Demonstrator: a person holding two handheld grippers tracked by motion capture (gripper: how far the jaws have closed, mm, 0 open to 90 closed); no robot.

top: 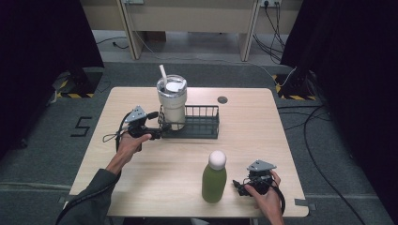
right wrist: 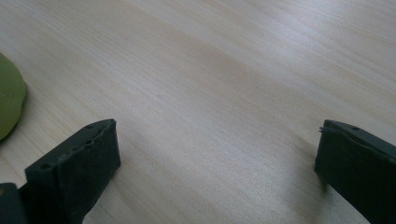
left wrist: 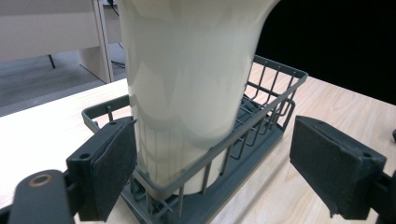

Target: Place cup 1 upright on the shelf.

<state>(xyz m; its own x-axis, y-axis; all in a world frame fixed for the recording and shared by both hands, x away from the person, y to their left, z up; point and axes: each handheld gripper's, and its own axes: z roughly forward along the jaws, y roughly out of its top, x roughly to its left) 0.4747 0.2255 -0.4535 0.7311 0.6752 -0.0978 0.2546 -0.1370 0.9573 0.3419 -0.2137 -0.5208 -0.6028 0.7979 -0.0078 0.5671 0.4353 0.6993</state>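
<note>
A cream tumbler with a clear lid and a white straw stands upright in the left end of a dark wire basket at the table's middle. My left gripper is open just left of the basket's near corner. In the left gripper view its jaws flank the tumbler and the basket's rim, apart from both. A green bottle with a white round cap stands near the front edge. My right gripper is open, low over the wood just right of the bottle.
The wooden table has a round dark cable port behind the basket. Bare wood lies between basket and bottle. Black curtains hang at both sides, and cables run across the floor at the right.
</note>
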